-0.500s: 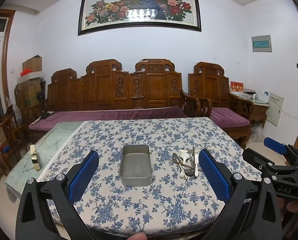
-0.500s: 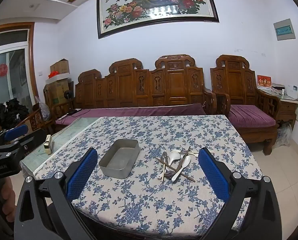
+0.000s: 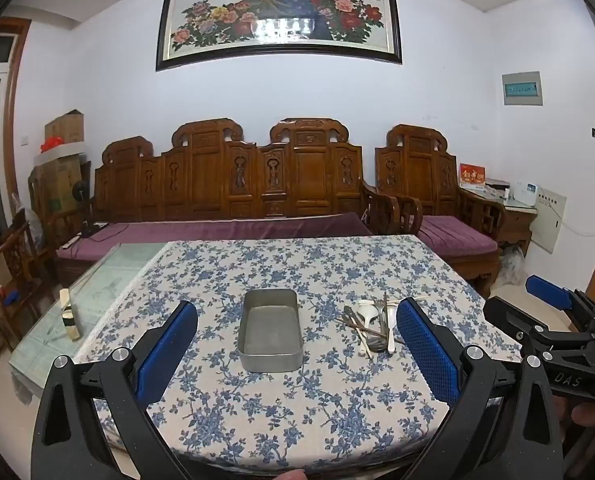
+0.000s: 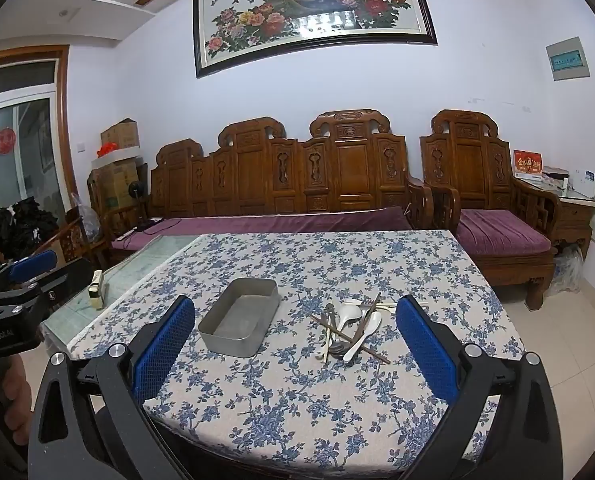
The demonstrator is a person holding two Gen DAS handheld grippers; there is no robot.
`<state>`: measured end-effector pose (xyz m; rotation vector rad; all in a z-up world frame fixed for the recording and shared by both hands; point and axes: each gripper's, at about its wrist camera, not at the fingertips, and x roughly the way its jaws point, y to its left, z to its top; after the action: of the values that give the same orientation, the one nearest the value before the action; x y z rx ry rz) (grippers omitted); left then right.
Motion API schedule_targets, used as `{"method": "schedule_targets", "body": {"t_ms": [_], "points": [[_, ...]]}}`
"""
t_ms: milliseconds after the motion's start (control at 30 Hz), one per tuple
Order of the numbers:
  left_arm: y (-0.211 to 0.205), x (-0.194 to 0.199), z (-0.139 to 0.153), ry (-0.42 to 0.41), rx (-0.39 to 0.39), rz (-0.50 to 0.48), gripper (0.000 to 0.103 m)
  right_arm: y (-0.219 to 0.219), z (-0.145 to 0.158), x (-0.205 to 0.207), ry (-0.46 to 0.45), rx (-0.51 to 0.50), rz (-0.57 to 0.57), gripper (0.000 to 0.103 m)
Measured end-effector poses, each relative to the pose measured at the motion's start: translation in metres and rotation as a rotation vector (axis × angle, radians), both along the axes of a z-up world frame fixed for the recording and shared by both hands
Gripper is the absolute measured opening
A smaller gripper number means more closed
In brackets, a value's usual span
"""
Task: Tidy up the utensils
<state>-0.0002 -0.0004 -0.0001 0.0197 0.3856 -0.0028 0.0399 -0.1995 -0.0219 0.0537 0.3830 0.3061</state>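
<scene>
An empty grey metal tin [image 3: 271, 335] [image 4: 239, 322] stands on the blue-flowered tablecloth [image 3: 297, 412] [image 4: 297, 408]. Just right of it lies a heap of utensils [image 3: 371, 325] [image 4: 351, 326]: white spoons, metal spoons and brown chopsticks crossed over one another. My left gripper [image 3: 297, 342] hovers at the near table edge, open, nothing between its blue pads. My right gripper [image 4: 295, 340] hovers beside it, open and empty too; the heap lies ahead between its fingers. The right gripper also shows at the right edge of the left wrist view, and the left gripper at the left edge of the right wrist view.
A small cream and dark box [image 3: 68, 316] [image 4: 96, 291] stands on the bare glass strip left of the cloth. A carved wooden sofa [image 3: 233, 196] with purple cushions runs behind the table, and an armchair [image 4: 493, 208] at the right. A hand [image 4: 11, 400] grips the left tool's handle.
</scene>
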Motion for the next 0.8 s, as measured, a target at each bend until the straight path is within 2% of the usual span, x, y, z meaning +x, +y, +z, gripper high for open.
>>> {"method": "schedule_targets", "body": {"t_ms": [800], "points": [[-0.0011, -0.0004, -0.0002, -0.010, -0.003, 0.000, 0.097, 0.0002, 0.0008, -0.0001, -0.001, 0.002, 0.001, 0.101]]}}
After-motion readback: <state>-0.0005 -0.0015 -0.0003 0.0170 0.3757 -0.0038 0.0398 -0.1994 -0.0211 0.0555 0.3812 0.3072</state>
